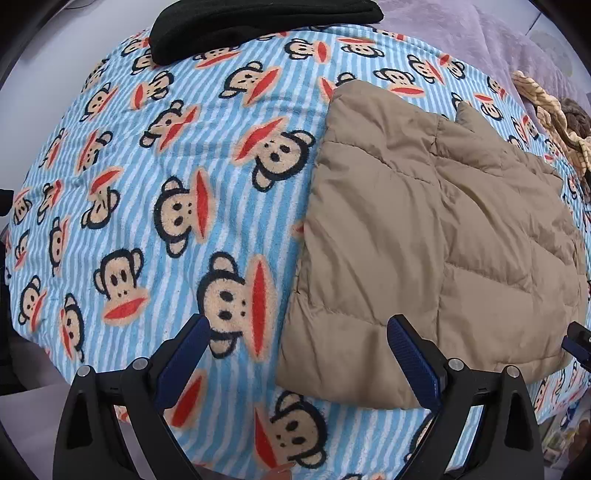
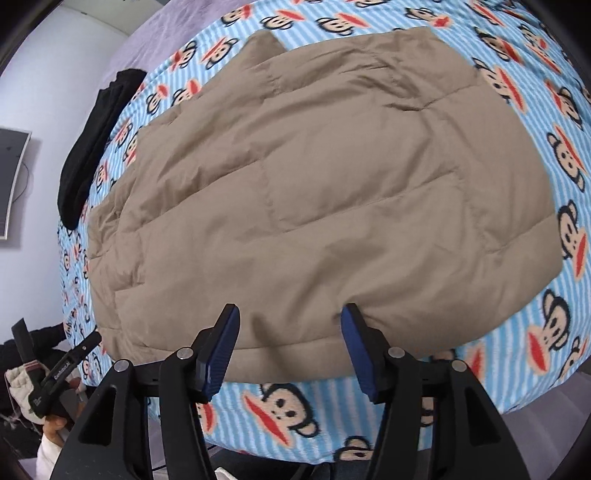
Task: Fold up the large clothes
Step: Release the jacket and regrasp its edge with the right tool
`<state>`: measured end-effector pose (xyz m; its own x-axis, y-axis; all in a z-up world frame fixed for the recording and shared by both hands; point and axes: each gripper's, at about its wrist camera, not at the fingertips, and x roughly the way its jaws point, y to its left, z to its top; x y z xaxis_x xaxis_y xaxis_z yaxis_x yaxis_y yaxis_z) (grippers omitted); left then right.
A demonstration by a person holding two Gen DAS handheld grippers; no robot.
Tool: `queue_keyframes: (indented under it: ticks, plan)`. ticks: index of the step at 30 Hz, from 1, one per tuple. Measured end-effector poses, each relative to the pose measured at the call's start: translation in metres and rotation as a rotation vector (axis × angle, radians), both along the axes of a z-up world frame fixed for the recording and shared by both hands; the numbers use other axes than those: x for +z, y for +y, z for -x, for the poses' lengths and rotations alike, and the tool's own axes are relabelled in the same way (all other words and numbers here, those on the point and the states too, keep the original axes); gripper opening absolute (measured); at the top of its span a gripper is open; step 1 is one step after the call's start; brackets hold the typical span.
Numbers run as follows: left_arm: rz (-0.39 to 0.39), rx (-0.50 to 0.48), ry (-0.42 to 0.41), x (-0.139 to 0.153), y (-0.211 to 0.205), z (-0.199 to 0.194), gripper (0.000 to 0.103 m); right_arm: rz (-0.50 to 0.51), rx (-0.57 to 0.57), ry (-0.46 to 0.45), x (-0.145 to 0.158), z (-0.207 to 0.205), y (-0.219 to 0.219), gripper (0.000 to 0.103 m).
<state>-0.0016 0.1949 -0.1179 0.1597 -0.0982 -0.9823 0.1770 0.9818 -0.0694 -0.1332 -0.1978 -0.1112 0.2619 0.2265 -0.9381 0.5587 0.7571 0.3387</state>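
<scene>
Right gripper (image 2: 290,347) hangs spread wide, holding nothing, its blue pads at the near hem of the tan quilted jacket (image 2: 314,206), probably lined up to pinch that edge for a fold. Left gripper (image 1: 297,354) is also spread and empty, straddling the jacket's near left corner and the monkey-print blanket (image 1: 147,192) beside it, likely so both hands can lift the hem together. Jacket lies flat on the blanket, looking partly folded already; black garment (image 1: 258,26) sits at the far edge, apart.
</scene>
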Motion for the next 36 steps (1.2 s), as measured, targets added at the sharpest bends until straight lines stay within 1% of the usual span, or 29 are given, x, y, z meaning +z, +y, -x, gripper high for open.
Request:
queue_keyframes:
  ticks: [1,2,3,6,11,13,14,15,17,20,22,25,26,27,28,30,31,36]
  plan:
    - [0.005,-0.001,-0.004,-0.001,0.002,-0.005,0.097,-0.001,0.019,-0.004,0.001,-0.009,0.009,0.072]
    - [0.013,-0.005,-0.011,-0.002,0.005,-0.010,0.097,-0.001,0.033,-0.012,0.002,-0.017,0.016,0.080]
    - [0.022,-0.008,-0.018,-0.002,0.008,-0.016,0.097,-0.001,0.042,-0.021,0.004,-0.023,0.023,0.082]
    - [0.066,-0.005,-0.021,-0.006,0.019,-0.037,0.097,0.004,0.061,-0.039,0.007,-0.041,0.034,0.082]
    - [0.230,-0.039,0.062,-0.025,0.027,-0.067,0.097,-0.004,0.045,-0.051,0.004,-0.060,0.044,0.081]
    - [0.297,-0.076,0.105,-0.034,0.023,-0.073,0.097,0.006,0.044,-0.063,0.000,-0.065,0.047,0.057]
    - [0.326,-0.102,0.122,-0.040,0.020,-0.078,0.097,0.017,0.052,-0.056,-0.002,-0.068,0.047,0.036]
    - [0.350,-0.127,0.137,-0.046,0.016,-0.081,0.097,0.021,0.055,-0.047,-0.006,-0.071,0.047,0.032]
    - [0.393,-0.158,0.179,-0.063,0.008,-0.090,0.097,0.009,0.050,-0.054,-0.010,-0.075,0.043,0.030]
    - [0.470,-0.149,0.239,-0.084,-0.003,-0.103,0.098,0.018,0.043,-0.063,-0.010,-0.079,0.040,0.029]
    - [0.511,-0.165,0.253,-0.089,-0.010,-0.108,0.098,0.029,0.039,-0.074,-0.007,-0.083,0.038,0.029]
    - [0.529,-0.208,0.266,-0.092,-0.020,-0.108,0.098,0.051,0.041,-0.084,-0.005,-0.087,0.035,0.029]
    - [0.529,-0.228,0.269,-0.092,-0.024,-0.107,0.094,0.055,0.041,-0.087,-0.005,-0.088,0.033,0.029]
    - [0.534,-0.248,0.271,-0.090,-0.028,-0.104,0.075,0.054,0.041,-0.088,-0.006,-0.089,0.032,0.029]
    - [0.562,-0.260,0.286,-0.087,-0.030,-0.103,0.062,0.052,0.041,-0.088,-0.008,-0.091,0.030,0.029]
    - [0.634,-0.248,0.320,-0.081,-0.033,-0.101,0.026,0.050,0.043,-0.089,-0.012,-0.094,0.029,0.029]
    - [0.662,-0.241,0.324,-0.075,-0.035,-0.099,0.023,0.051,0.045,-0.090,-0.016,-0.097,0.029,0.029]
    - [0.705,-0.265,0.277,-0.027,-0.054,-0.084,0.023,0.037,0.032,-0.084,-0.034,-0.106,0.027,0.029]
